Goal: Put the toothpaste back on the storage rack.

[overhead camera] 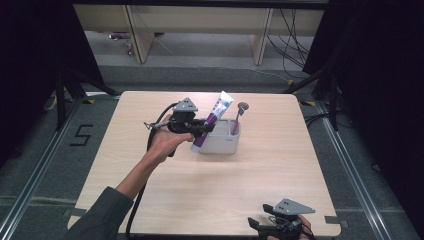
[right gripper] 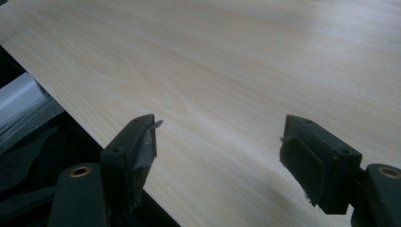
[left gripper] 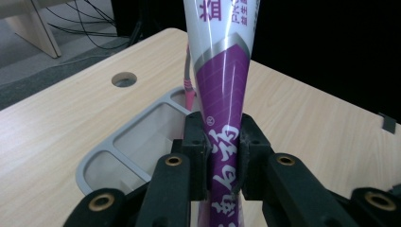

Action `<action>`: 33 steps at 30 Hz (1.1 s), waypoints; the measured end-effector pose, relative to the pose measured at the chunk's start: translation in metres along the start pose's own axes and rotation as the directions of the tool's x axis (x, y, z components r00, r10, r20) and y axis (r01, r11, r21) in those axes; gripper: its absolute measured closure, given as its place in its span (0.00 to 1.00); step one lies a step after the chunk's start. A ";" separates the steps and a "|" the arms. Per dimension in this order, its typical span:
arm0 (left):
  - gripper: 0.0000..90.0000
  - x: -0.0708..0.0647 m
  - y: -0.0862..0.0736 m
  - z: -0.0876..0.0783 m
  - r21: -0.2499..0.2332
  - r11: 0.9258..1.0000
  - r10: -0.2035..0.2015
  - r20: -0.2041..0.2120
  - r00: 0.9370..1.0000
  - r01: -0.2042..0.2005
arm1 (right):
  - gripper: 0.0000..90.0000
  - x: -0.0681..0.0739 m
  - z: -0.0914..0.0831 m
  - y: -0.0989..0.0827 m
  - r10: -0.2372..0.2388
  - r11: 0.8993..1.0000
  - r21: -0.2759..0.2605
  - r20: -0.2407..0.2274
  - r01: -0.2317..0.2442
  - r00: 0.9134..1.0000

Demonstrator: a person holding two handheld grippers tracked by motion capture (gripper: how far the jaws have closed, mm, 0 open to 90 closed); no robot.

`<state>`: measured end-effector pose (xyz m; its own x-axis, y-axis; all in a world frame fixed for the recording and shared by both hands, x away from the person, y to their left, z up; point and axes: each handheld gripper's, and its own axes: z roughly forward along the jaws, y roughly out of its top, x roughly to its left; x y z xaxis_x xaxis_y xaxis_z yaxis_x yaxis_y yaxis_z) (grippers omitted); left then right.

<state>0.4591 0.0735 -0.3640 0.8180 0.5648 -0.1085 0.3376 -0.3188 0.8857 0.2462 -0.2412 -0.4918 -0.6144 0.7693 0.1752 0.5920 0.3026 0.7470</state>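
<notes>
Purple-and-white toothpaste tube (left gripper: 222, 94) sits clamped between the pads of my left tongs (overhead camera: 200, 128), gripped low on its purple part so the wide white crimped end stands up and tilts toward the far right corner of the counter (overhead camera: 260, 175). I pinch it across its narrow waist because that is where the jaws can close firmly without the tube slipping. It hangs just above the near left corner of the grey organiser tray (overhead camera: 223, 144), which stands toward the far edge of the counter, roughly midway along it. From the high view I cannot tell whether the tube's lower end touches the tray's rim.

A pink-handled toothbrush (overhead camera: 237, 119) stands upright in the tray's right-hand compartment (head uppermost), so the left-hand compartments (left gripper: 142, 137) are the free ones; my guess is the tube belongs there, standing beside the brush.

My right tongs (overhead camera: 280, 225) rest at the near edge toward the near right corner, jaws spread wide over bare wood, holding nothing and well apart from the tray.
</notes>
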 end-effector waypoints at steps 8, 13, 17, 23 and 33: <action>0.85 0.003 0.005 0.007 -0.021 1.000 -0.013 -0.026 1.000 0.013 | 0.31 0.000 0.000 0.000 0.002 1.000 -0.009 -0.007 -0.002 1.000; 0.85 0.006 0.005 0.009 -0.026 0.999 -0.025 -0.042 0.999 0.024 | 0.31 0.000 0.000 0.000 0.002 1.000 -0.001 -0.001 -0.002 1.000; 0.85 0.008 0.007 0.012 -0.041 0.999 -0.033 -0.047 0.998 0.031 | 0.31 0.000 0.000 0.000 0.002 1.000 -0.002 -0.002 -0.002 1.000; 0.85 0.008 0.013 0.017 -0.065 0.998 -0.030 -0.065 0.997 0.026 | 0.31 0.000 0.002 -0.001 0.008 1.000 -0.010 -0.025 -0.008 1.000; 0.85 0.005 0.024 0.032 -0.095 0.995 -0.028 -0.088 0.996 0.020 | 0.31 0.001 0.001 0.000 -0.002 1.000 0.002 -0.018 0.002 1.000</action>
<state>0.4866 0.0444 -0.3582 0.7641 0.6383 -0.0935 0.3083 -0.2339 0.9221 0.2458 -0.2401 -0.4926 -0.6245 0.7587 0.1855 0.5920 0.3049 0.7461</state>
